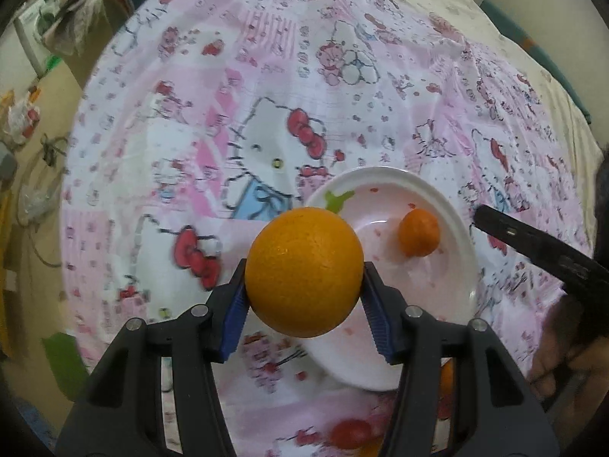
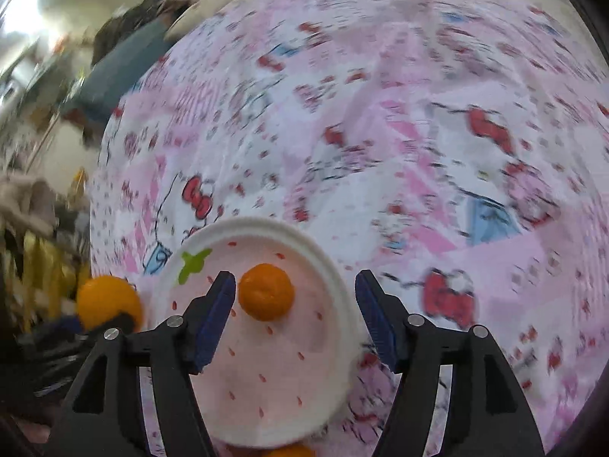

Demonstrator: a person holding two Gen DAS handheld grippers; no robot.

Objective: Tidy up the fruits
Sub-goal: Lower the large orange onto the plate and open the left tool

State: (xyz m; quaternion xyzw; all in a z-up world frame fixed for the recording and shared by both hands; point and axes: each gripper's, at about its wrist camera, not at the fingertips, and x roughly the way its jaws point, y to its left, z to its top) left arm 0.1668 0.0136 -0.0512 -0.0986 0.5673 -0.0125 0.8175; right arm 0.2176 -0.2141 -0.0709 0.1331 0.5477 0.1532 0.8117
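My left gripper (image 1: 303, 297) is shut on a large orange (image 1: 303, 271) and holds it above the left rim of a white strawberry-print plate (image 1: 453, 213). A small tangerine (image 1: 418, 231) lies in the plate. In the right wrist view my right gripper (image 2: 293, 316) is open and empty above the same plate (image 2: 335, 285), with the tangerine (image 2: 266, 291) just right of its left finger. The large orange (image 2: 108, 302) in the left gripper shows at the left there. The right gripper's black finger (image 1: 533, 240) shows at the right of the left wrist view.
A pink Hello Kitty cloth (image 1: 266, 95) covers the surface. A red fruit (image 1: 350, 433) and an orange fruit (image 1: 446, 375) lie near the plate's close edge; an orange fruit (image 2: 291, 450) shows below the plate. Household clutter (image 2: 34, 228) stands off the left edge.
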